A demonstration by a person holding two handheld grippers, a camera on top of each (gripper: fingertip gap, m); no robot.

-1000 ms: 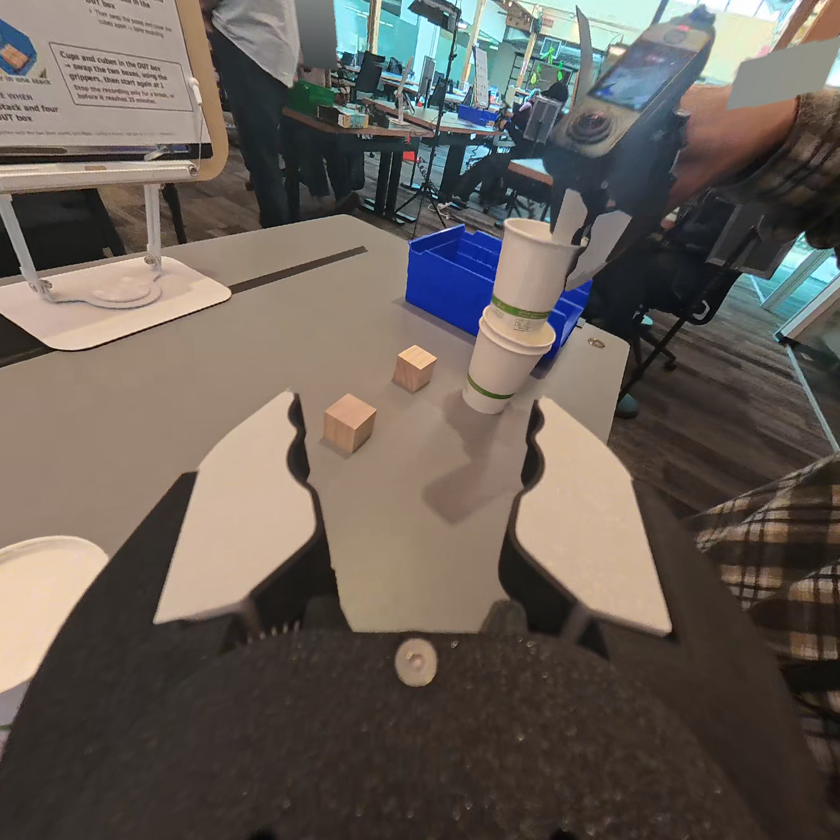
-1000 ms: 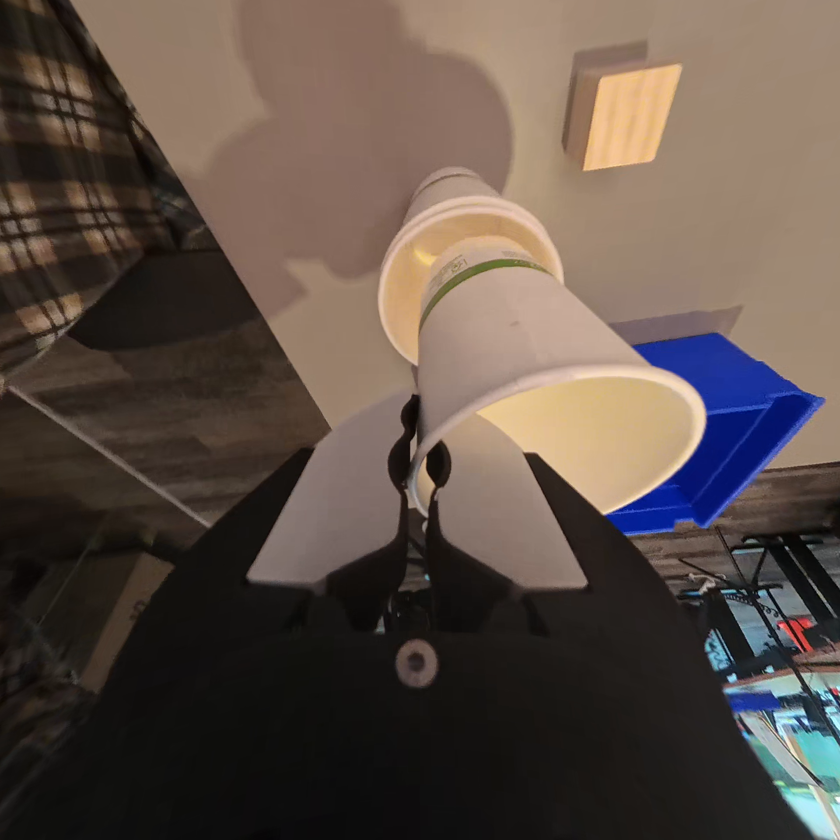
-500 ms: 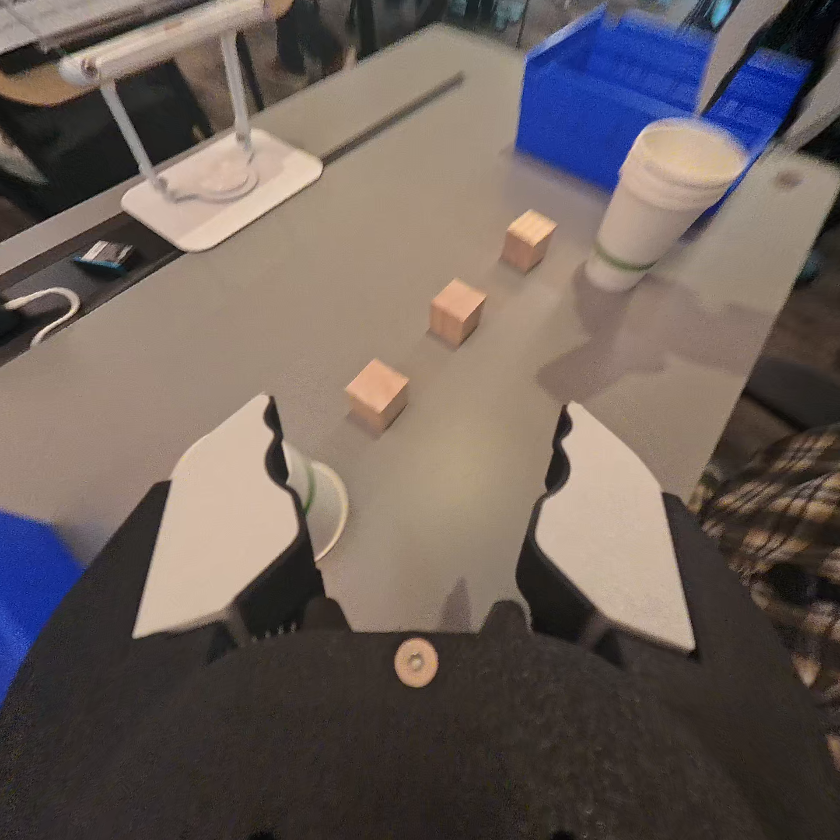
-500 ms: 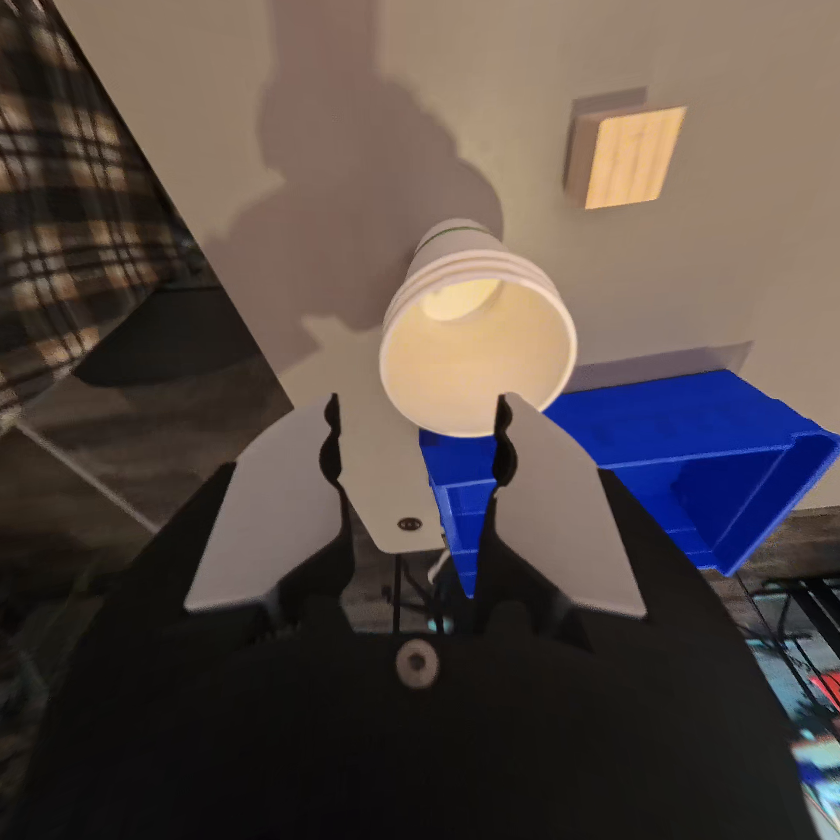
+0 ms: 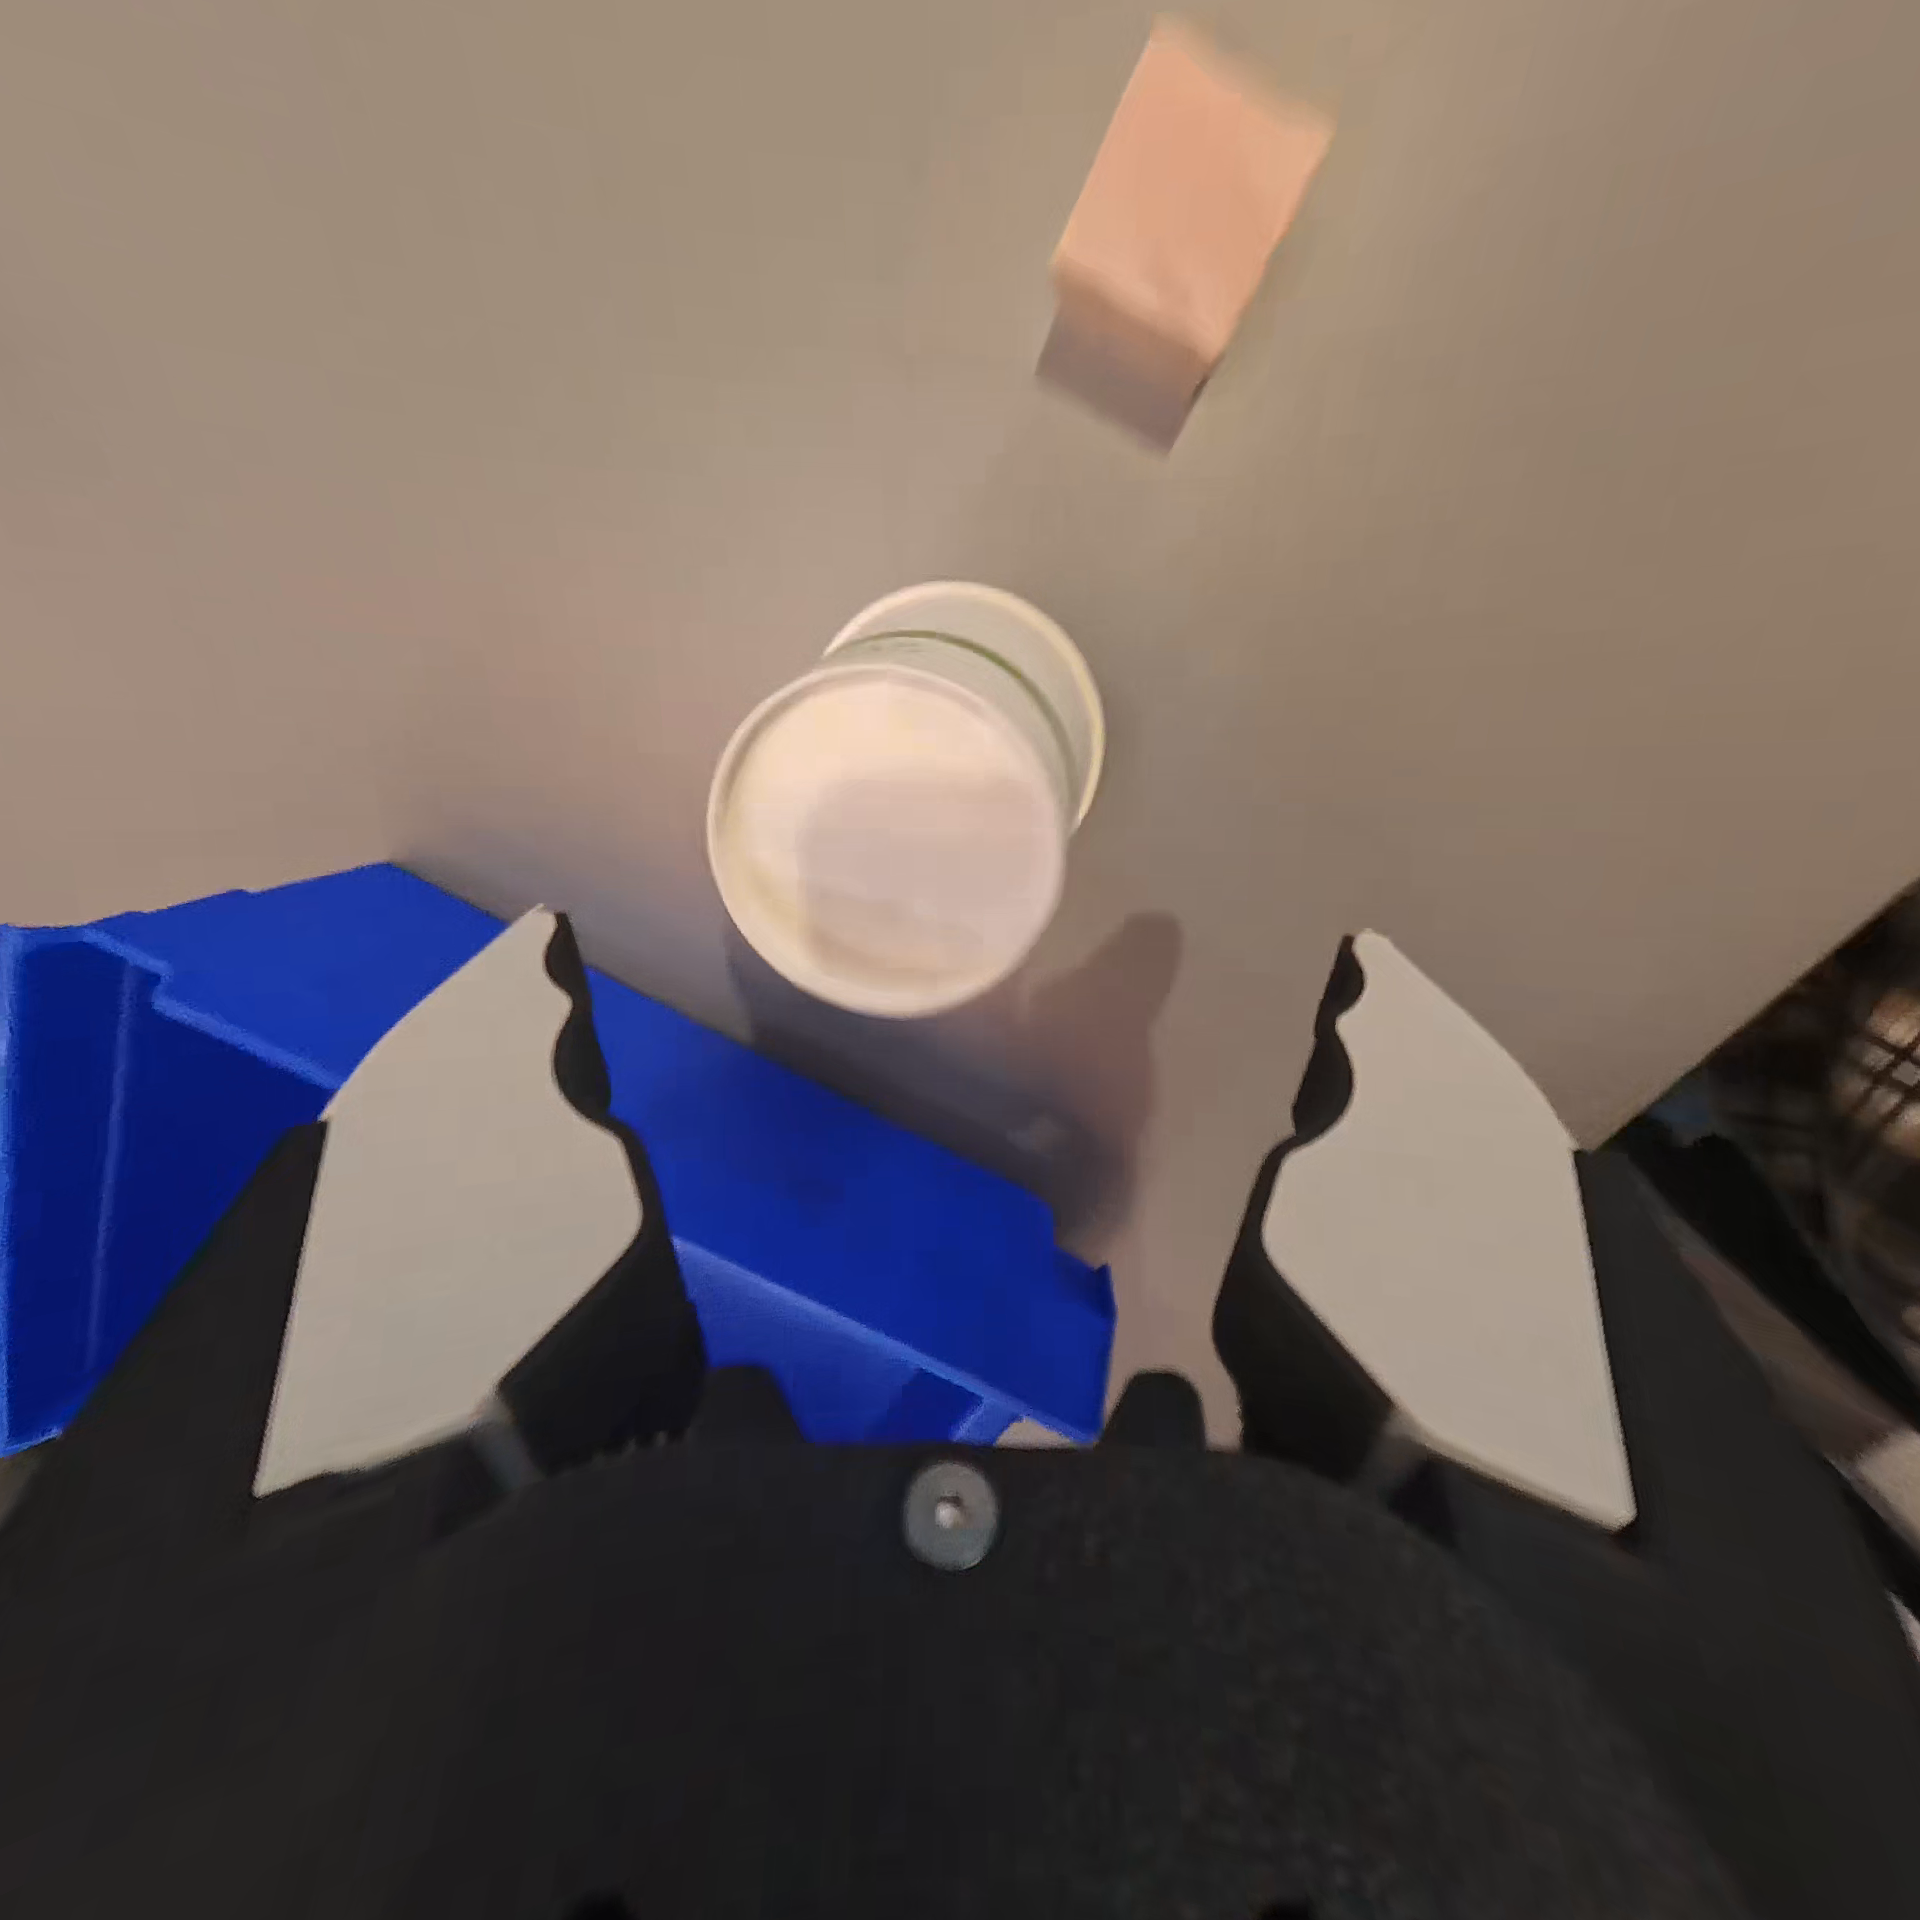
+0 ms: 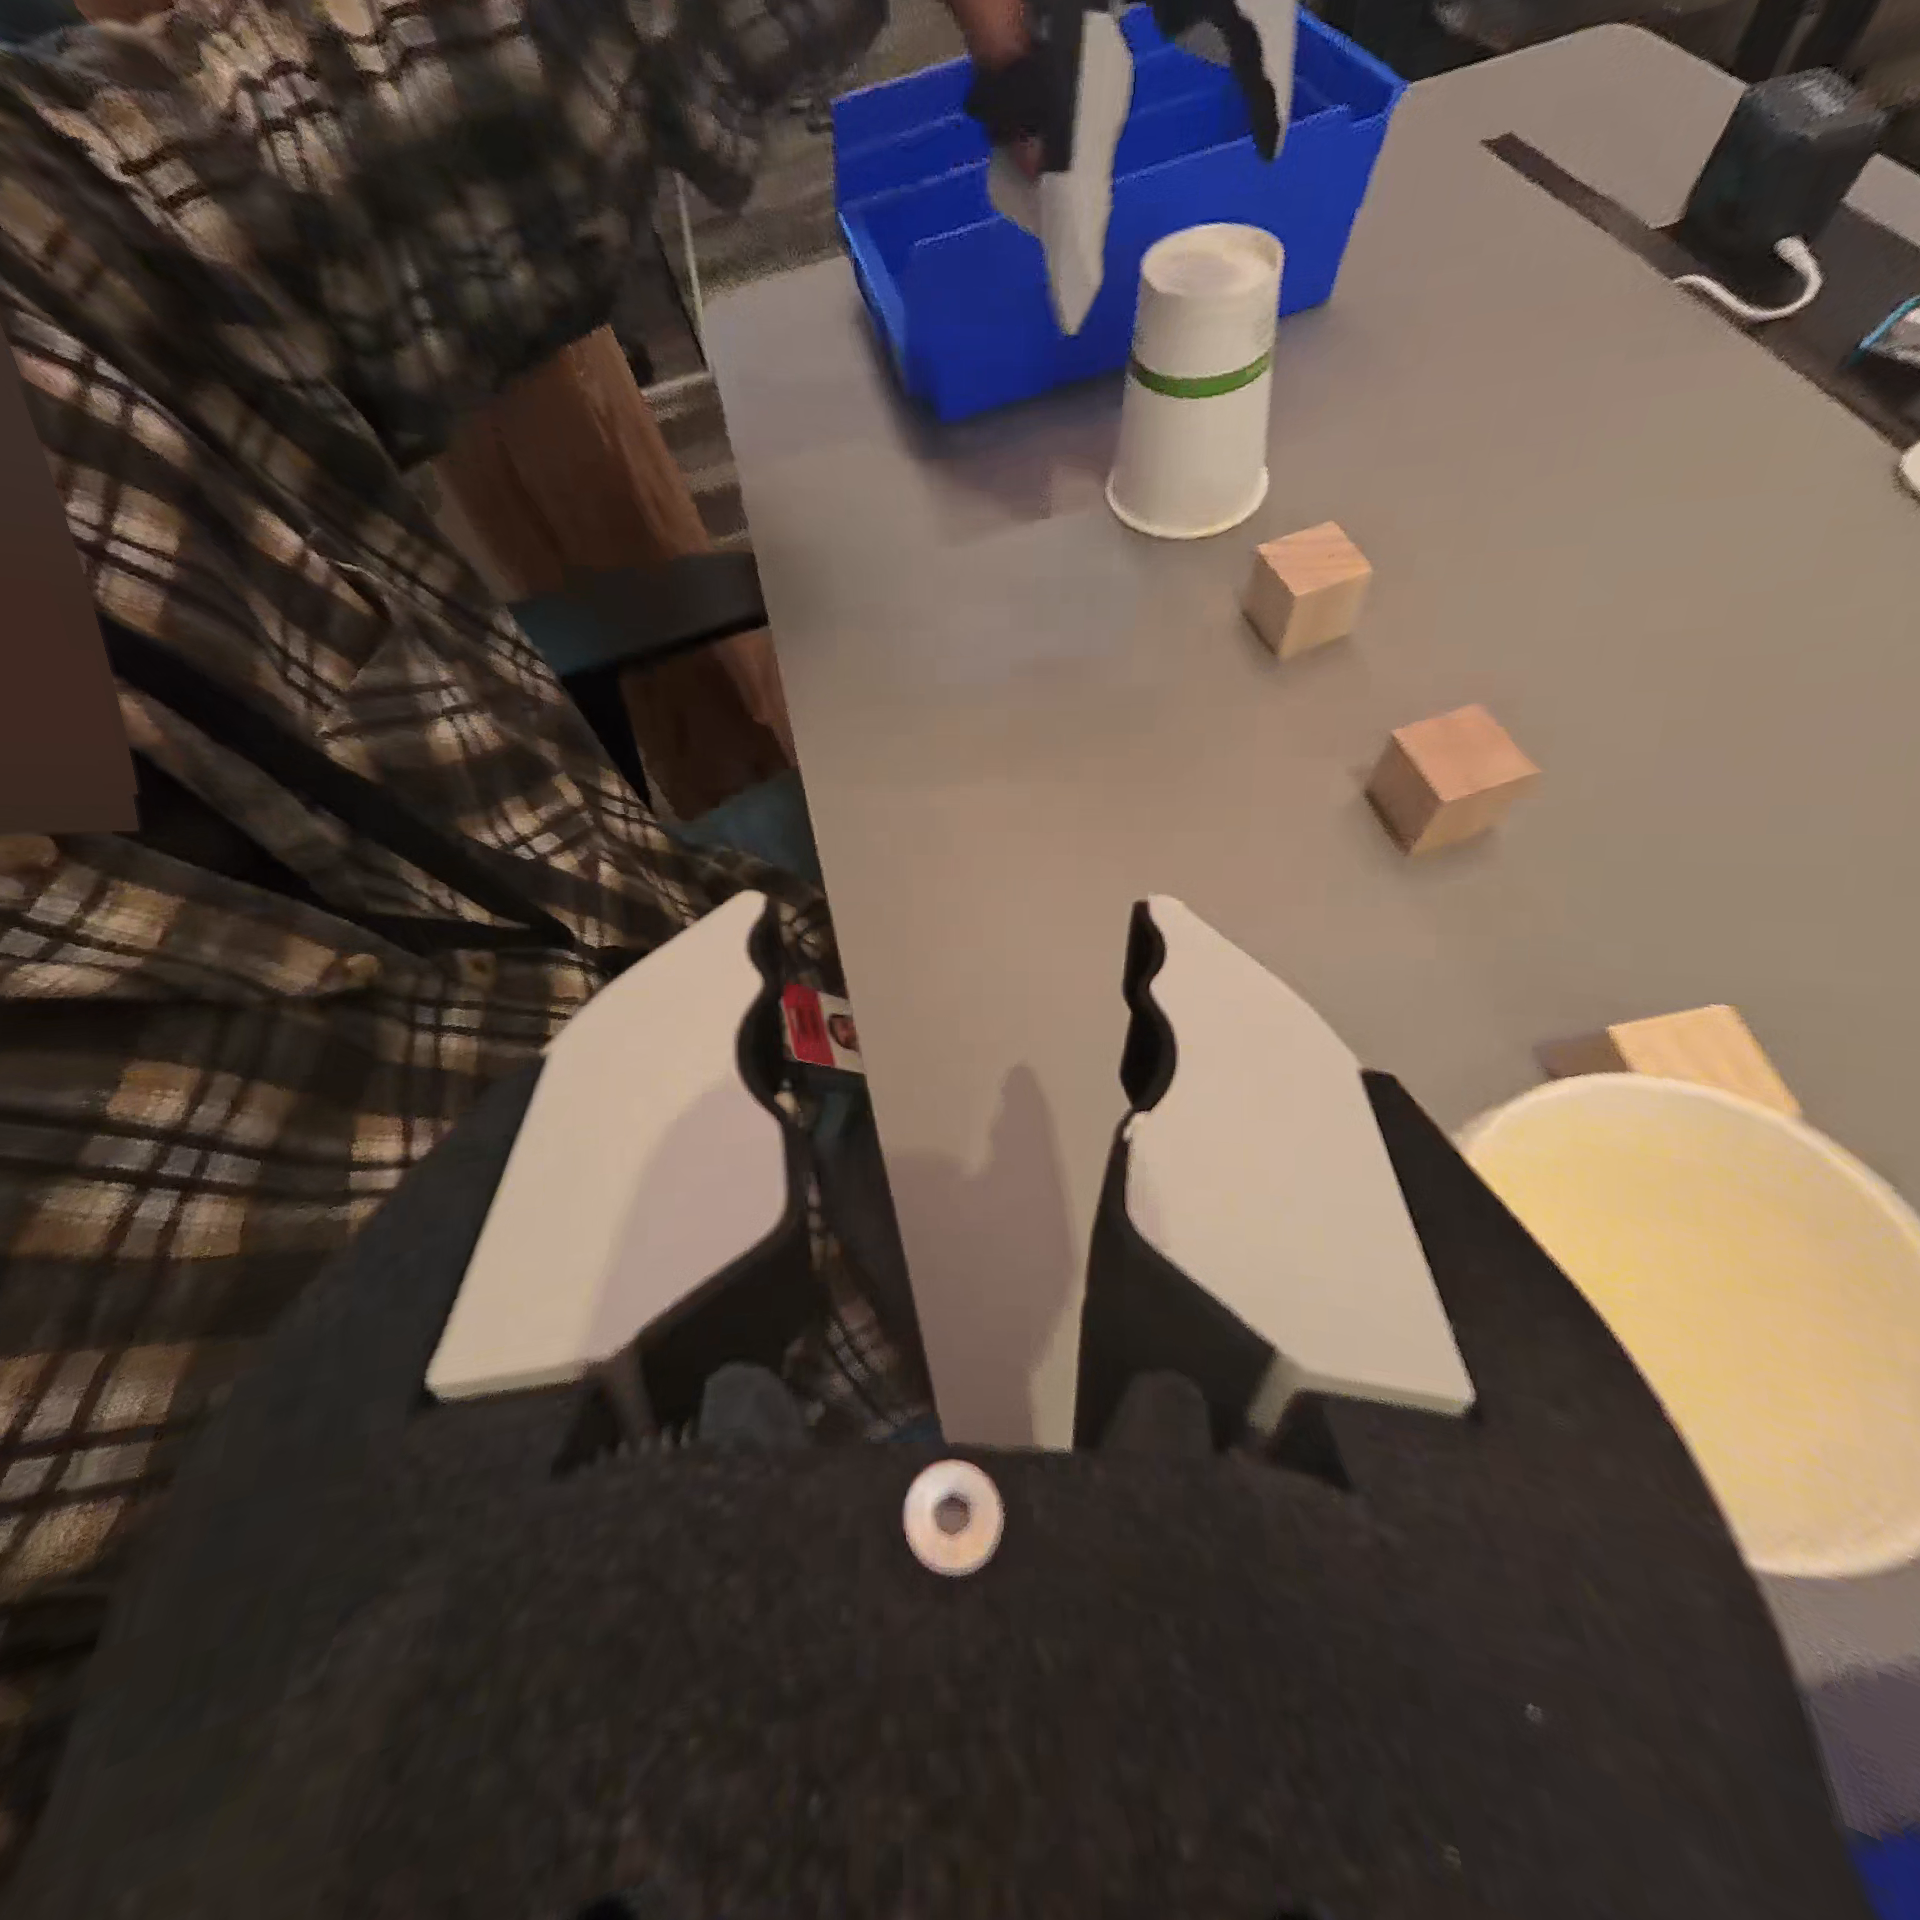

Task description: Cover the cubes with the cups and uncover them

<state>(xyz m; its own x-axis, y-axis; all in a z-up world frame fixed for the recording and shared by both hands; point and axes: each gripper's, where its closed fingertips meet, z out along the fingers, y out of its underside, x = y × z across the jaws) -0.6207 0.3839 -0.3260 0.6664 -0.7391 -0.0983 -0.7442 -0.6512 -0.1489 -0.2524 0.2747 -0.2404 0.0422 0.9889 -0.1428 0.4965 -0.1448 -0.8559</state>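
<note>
- We see an inverted white paper cup (image 6: 1195, 384) with a green band standing mouth-down on the grey counter (image 6: 987, 727), just in front of a blue bin (image 6: 1101, 208).
- From the left wrist view we look almost straight down on that cup (image 5: 894, 800), its flat base facing the camera; the picture is motion-blurred.
- Past it lies one wooden cube (image 5: 1184, 239); the right wrist view shows three uncovered cubes in a row: the nearest to the cup (image 6: 1307, 587), a middle one (image 6: 1449, 774), and a third (image 6: 1704, 1049) partly hidden behind an upright stack of cups (image 6: 1704, 1320) at the right edge, mouth open upward.
- Our left gripper (image 5: 951, 971) hangs above the inverted cup with its fingers spread wide, holding nothing; the right wrist view shows it (image 6: 1174, 156) from afar, over the bin.
- Our right gripper (image 6: 951, 930) is parted about halfway and holds nothing, poised over the counter's near edge.
- Only the right wrist view shows a plaid sleeve (image 6: 312, 520), a dark device with a white cable (image 6: 1766, 166), and a badge (image 6: 821, 1029) between the fingers.
- The cup's printing is too blurred to make out.
</note>
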